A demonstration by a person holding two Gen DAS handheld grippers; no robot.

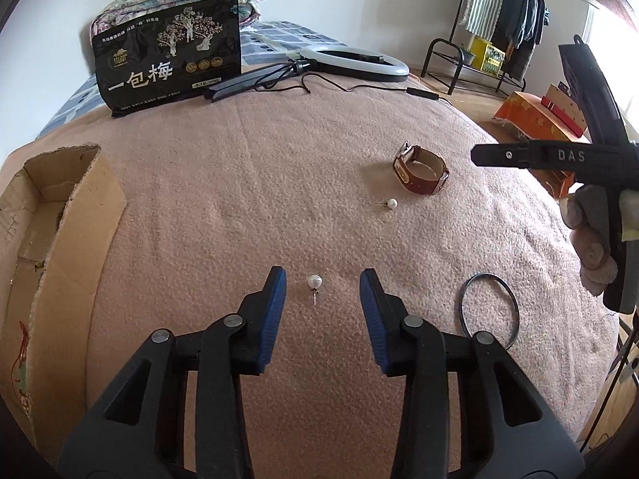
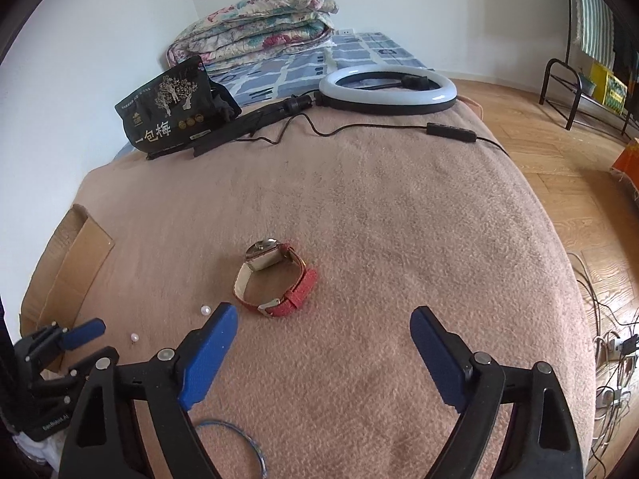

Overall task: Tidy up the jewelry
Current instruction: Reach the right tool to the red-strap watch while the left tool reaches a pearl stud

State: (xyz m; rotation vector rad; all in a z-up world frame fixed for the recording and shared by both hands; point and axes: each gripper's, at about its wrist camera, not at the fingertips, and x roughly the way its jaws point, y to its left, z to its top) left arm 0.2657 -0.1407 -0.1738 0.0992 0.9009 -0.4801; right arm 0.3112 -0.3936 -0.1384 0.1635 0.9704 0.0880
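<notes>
Noting left gripper (image 1: 322, 285) spread around a pearl earring (image 1: 314, 282) on the pink blanket (image 1: 279, 183), right gripper (image 2: 323, 331) spread and holding nothing, thin bangle (image 1: 490, 310) beside, second earring (image 1: 391, 203) and red-strapped watch (image 1: 420, 174) farther off, cardboard box (image 1: 68, 215) at left.

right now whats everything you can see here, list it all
pearl earring: two, white, on blanket; one between left tool's fingers, other near watch
watch: one, red strap, mid blanket
bangle: one, thin dark, right of left tool
cardboard box: one, brown, left edge
snack bag: one, black, far end
ring light: one, white, far end, cabled
quilt: one, floral, folded behind
blanket: one, pink
clothes rack: one, black, far right
left tool: open
right tool: open
</notes>
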